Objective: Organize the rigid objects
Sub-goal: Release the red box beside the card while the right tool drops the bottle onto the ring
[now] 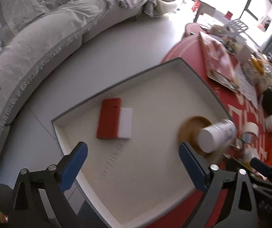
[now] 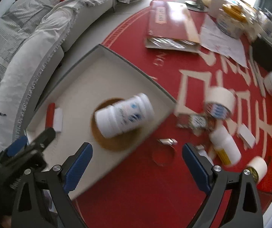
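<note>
Both my tools hang with jaws apart, nothing between them: left tool (image 1: 133,163), right tool (image 2: 136,163); just beyond my right one, slightly right, lies the white bottle (image 2: 225,147) on the counter (image 2: 145,190), its long axis running near-to-far; the tray (image 2: 117,57) sits far-left.

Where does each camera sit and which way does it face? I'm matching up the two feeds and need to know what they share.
Left wrist: on the left gripper, looking steeply down into the shallow white box with the red-and-white box; its own blue fingers show, open.
Right wrist: on the right gripper, looking down over the box's edge and the red table; open fingers show, plus the left gripper at lower left.
Shared: white box, red-and-white box, white bottle lying on the brown coaster.
</note>
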